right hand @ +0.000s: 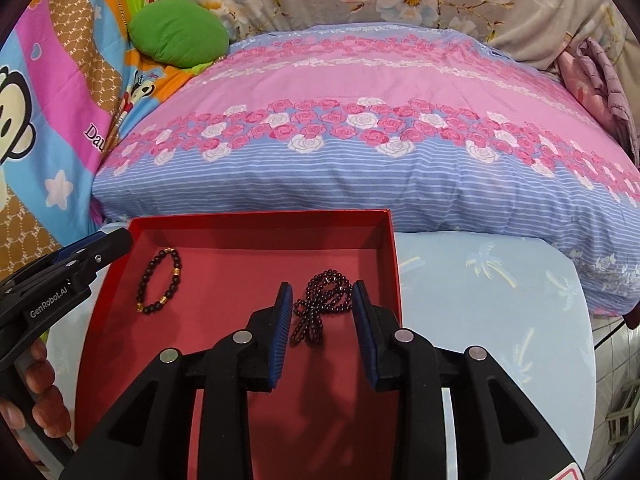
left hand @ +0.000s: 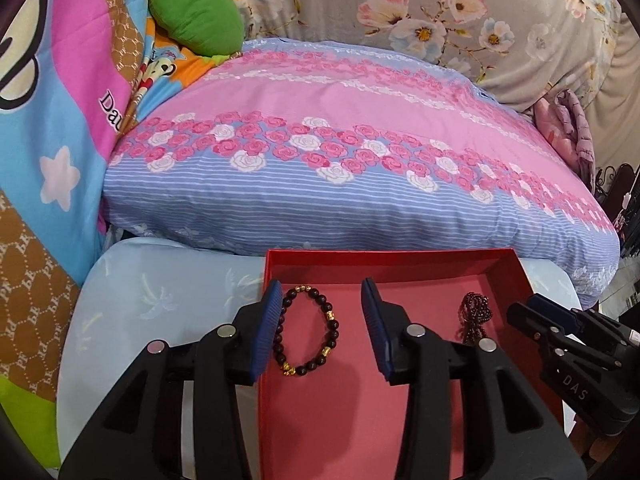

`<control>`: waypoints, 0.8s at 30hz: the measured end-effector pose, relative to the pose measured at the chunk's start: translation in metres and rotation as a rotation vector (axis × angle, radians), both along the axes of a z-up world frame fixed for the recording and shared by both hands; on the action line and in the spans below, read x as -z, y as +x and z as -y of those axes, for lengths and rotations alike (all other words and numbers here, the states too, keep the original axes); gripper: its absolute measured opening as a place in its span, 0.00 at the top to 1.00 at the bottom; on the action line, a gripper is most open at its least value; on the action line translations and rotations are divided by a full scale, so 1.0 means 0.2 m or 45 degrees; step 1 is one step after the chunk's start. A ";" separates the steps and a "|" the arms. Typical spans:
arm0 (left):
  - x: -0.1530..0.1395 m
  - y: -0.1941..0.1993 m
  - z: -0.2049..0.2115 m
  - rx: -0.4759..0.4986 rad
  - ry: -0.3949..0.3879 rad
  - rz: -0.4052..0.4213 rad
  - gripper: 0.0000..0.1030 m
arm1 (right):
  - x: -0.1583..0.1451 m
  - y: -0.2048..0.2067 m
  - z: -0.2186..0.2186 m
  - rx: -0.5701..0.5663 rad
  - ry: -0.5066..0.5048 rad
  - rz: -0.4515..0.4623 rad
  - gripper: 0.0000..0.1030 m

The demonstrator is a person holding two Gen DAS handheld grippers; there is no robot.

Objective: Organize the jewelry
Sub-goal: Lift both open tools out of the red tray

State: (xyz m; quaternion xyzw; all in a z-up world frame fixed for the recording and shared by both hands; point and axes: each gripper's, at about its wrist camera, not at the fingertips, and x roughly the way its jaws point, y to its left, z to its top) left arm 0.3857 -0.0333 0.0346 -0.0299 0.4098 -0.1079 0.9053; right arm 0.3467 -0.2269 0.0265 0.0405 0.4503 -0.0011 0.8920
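Two bead pieces lie in the red box (right hand: 256,220), each between parted jaws, untouched.

The dark bracelet with gold beads (left hand: 308,330) lies near the box's left wall; the bunched dark-red bead strand (right hand: 322,306) lies near its right wall, bare floor between them. The left gripper (left hand: 320,330) and right gripper (right hand: 322,336) stand apart over them. Only the right wrist view shows fingers (right hand: 40,376) on the left tool's handle. The box sits on a pale blue surface (right hand: 500,304), before a striped rose-print pillow (left hand: 360,160).

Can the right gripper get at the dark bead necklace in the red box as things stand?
Probably yes. The right gripper has open jaws either side of the dark bead necklace, which lies uncovered on the red box floor, with nothing in between.
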 end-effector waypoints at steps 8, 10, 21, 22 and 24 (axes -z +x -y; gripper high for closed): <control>-0.15 -0.25 -0.10 -0.008 -0.031 0.048 0.60 | -0.15 -0.29 0.00 -0.001 0.013 0.063 0.70; -0.18 -0.34 -0.13 -0.014 -0.032 0.058 0.60 | -0.18 -0.37 0.00 0.004 0.021 0.074 0.70; -0.18 -0.86 -0.28 -0.010 -0.012 0.074 0.55 | -0.20 -0.91 -0.03 -0.008 0.015 0.060 0.70; -0.16 -0.90 -0.29 -0.010 -0.008 0.068 0.55 | -0.19 -0.94 -0.04 -0.009 0.011 0.054 0.70; -0.12 -0.99 -0.31 -0.006 -0.004 0.047 0.54 | -0.16 -1.04 -0.06 -0.009 -0.001 0.039 0.70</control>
